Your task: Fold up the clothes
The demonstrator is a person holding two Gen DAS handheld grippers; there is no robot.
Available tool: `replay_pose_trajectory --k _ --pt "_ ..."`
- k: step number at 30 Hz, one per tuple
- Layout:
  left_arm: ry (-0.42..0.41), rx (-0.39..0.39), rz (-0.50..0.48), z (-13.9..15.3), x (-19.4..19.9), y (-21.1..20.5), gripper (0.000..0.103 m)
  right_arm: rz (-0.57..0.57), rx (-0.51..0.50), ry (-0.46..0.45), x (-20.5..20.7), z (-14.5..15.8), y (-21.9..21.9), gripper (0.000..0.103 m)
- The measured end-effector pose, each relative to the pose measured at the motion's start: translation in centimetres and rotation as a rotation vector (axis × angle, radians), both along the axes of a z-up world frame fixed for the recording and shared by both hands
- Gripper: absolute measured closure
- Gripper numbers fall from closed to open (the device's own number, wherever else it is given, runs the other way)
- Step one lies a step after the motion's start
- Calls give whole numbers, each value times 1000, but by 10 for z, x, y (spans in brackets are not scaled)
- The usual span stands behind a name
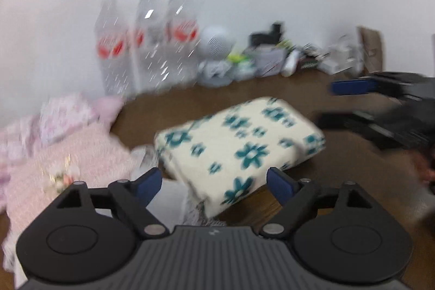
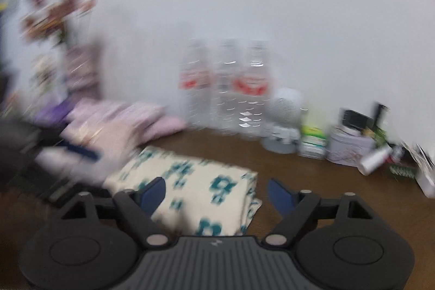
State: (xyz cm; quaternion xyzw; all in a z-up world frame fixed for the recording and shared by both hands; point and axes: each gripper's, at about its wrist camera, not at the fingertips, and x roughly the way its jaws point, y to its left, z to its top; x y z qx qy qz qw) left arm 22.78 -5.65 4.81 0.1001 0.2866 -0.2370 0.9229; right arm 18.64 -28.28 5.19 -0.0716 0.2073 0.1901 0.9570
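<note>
A folded cream cloth with teal flowers (image 1: 239,143) lies on the brown table (image 1: 339,170), thick and roughly rectangular. My left gripper (image 1: 214,178) hangs over its near corner with the jaws wide apart and no pad touching the fabric. My right gripper (image 2: 216,185) stands open over the near edge of the same cloth (image 2: 195,181); its pads are clear of it. In the left wrist view the right gripper (image 1: 342,105) shows blurred at the right, beyond the cloth. A heap of pink clothes (image 1: 68,154) lies left of the cloth.
Three clear water bottles (image 1: 146,45) with red labels stand against the white wall. Right of them are a white round device (image 1: 216,41), small boxes and clutter (image 1: 272,56). In the right wrist view the pink heap (image 2: 108,124) sits far left, with bare table (image 2: 326,181) to the right.
</note>
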Motion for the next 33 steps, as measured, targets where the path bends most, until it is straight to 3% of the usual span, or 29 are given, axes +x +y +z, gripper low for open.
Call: replay_pose_trajectory --k 2,3,4,6,7,11,16,18,20,21,22,23,26,28,29,31,33 --pt "33 33 24 -11 7 -5 43 -17 -7 51 6 -5 -2 29" --pt "45 50 28 -16 9 -7 45 -16 -5 68 10 -9 -2 38" --pt "56 34 37 -18 12 -6 47 -13 -9 89 13 -14 -2 54" --pt "70 -1 54 -19 15 -2 54 -7 -30 139 19 -26 0 74" --pt "74 -12 65 -20 17 -1 58 -6 -33 148 21 -31 1 79" --pt "76 -34 78 -23 19 2 59 -33 18 145 26 -42 -1 85" --pt "78 -47 98 -25 20 3 56 -59 5 145 25 -44 2 86" --pt "84 -41 104 -24 19 4 53 -73 -24 157 23 -39 3 81" --pt "93 -6 105 -14 12 6 41 -91 -53 166 21 -28 3 71" --pt "95 9 106 -9 8 7 38 -100 -59 167 18 -20 2 61" --pt "80 -5 126 0 -1 11 27 -123 -50 166 13 -11 0 52" --pt "69 -31 143 9 -13 16 21 -156 -22 164 6 -1 -2 49" --pt "41 -65 145 42 -55 28 20 -239 88 160 -23 24 -3 33" --pt "10 -92 182 63 -86 39 12 -247 121 164 -50 32 9 17" --pt "-6 -118 217 71 -103 47 2 -243 109 164 -66 32 19 16" --pt "-22 -156 275 75 -136 62 0 -234 86 162 -97 33 39 15" --pt "-4 -131 344 65 -168 71 0 -234 94 164 -127 28 53 13"
